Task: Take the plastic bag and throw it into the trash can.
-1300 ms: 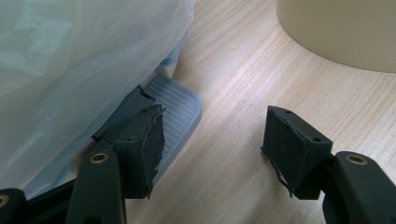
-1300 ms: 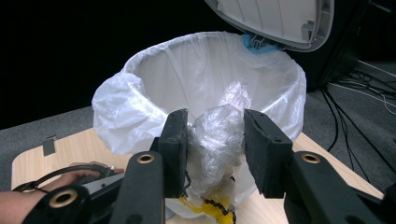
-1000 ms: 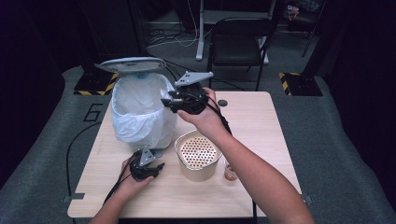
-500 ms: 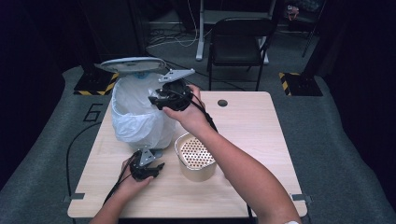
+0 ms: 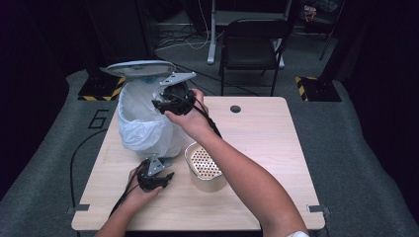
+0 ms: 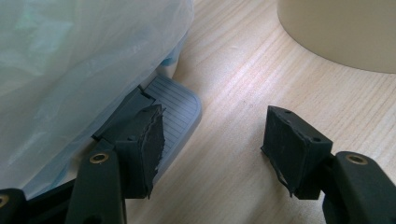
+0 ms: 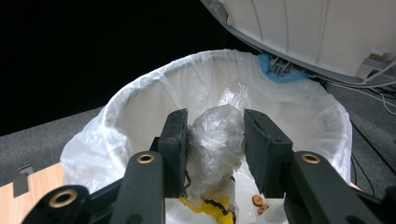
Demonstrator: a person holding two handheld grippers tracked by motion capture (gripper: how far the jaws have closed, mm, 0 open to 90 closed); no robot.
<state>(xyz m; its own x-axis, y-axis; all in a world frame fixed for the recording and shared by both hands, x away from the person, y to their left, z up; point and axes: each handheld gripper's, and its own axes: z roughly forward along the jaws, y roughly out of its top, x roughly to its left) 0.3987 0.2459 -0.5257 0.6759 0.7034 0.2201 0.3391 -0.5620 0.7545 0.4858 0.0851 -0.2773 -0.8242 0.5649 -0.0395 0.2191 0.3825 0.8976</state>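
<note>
A: Right gripper (image 7: 212,140) is up over the white-lined pedal bin (image 5: 143,123), jaws closed onto a crumpled clear plastic wrapper (image 7: 215,135). You can see it pinched between the two black pads, bulging out above them.

B: And it hangs directly above the open mouth of the bin, so I'd say it's held there to fall straight in once the jaws part.

A: Agreed. There are some yellow scraps and small brown bits down inside the liner, too small to name.

B: What keeps the grey lid (image 5: 141,67) raised?

A: Look low. The left gripper (image 5: 157,178) sits at the foot of the bin on the pale wooden table (image 5: 276,148), and in the left gripper view one pad is on the ribbed grey foot pedal (image 6: 173,100). My read is that it's pressing the pedal so the lid stands open.

B: Those jaws?

A: Spread wide, gripping nothing; one pad on the pedal, the other over bare wood.

B: And the round beige tub with the perforated insert (image 5: 205,165)?

A: Standing just beside the bin, under the right forearm, untouched.

B: The risk, I'd guess, is the thin film clinging to a pad.
</note>
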